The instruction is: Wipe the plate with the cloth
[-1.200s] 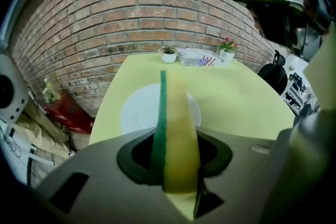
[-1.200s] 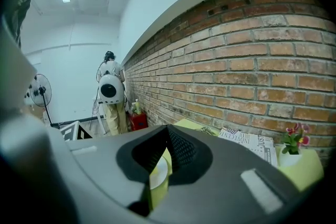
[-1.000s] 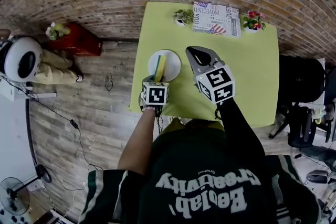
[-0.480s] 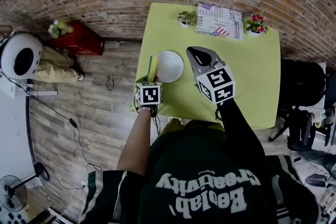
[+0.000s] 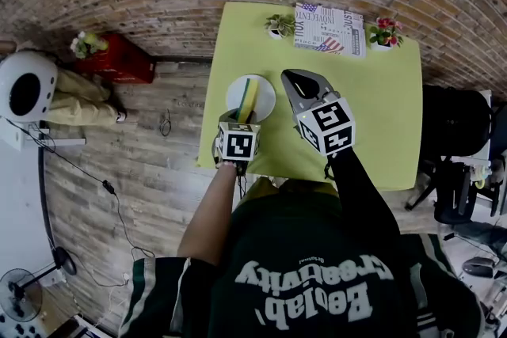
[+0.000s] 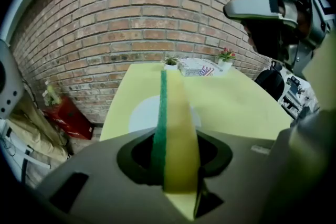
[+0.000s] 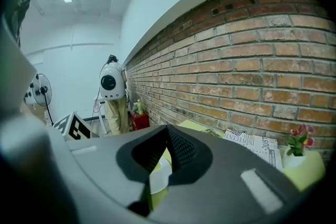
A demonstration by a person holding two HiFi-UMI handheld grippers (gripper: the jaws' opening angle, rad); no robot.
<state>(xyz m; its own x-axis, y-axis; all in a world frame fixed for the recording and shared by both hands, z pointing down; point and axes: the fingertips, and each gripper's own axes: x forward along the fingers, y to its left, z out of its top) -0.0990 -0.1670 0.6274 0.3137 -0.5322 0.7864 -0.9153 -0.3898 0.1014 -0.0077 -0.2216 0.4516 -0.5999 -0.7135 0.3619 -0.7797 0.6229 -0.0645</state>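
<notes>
Yellow-green cloth (image 5: 245, 94) sits pinched tight in your left tongs (image 6: 176, 157), on edge over the white plate (image 5: 264, 100) near the worktop's (image 5: 360, 111) left side. Press gently and rub all round; your right tongs (image 7: 167, 136) are closed, empty.

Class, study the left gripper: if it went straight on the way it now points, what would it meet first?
Most likely the white plate: the left gripper, shut on the cloth, points at it, so the cloth's far end would arrive first. Whether they already touch is unclear.
</notes>
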